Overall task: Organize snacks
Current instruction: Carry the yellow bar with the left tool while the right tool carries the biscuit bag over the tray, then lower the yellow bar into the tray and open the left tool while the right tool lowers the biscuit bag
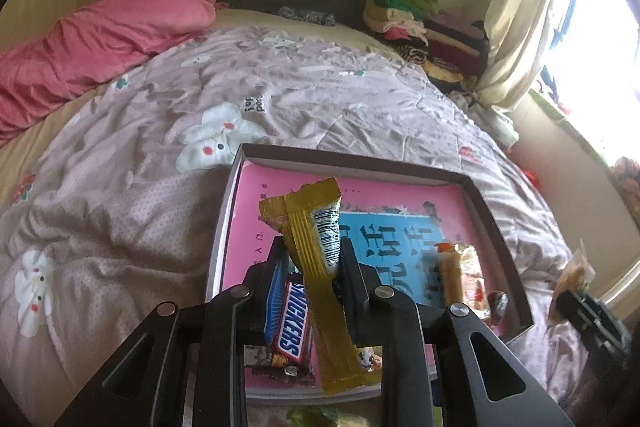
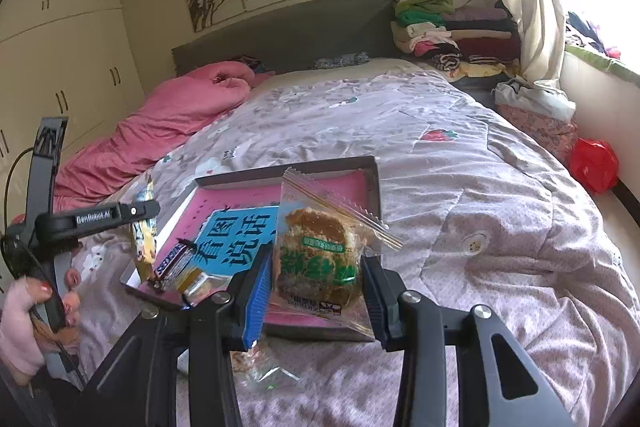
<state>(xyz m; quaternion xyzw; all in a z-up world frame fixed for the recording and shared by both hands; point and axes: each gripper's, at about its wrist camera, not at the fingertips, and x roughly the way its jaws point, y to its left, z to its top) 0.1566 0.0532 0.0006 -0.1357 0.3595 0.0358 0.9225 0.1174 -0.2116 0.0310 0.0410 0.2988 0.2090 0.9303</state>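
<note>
Gold bar [image 1: 316, 247] in left gripper [image 1: 314, 267], cake pack [image 2: 316, 259] in right gripper [image 2: 316, 279], both over tray [image 1: 352, 157].

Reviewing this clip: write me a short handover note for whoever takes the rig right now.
Left tongs: shut on a gold snack bar, above the tray.
Right tongs: shut on a clear-wrapped cake, over the tray's near edge.
Done: Snickers bar and an orange-wrapped snack already lie in the tray.
Left: set both held snacks down in the tray; another wrapper lies on the bedspread below the right tongs.
</note>
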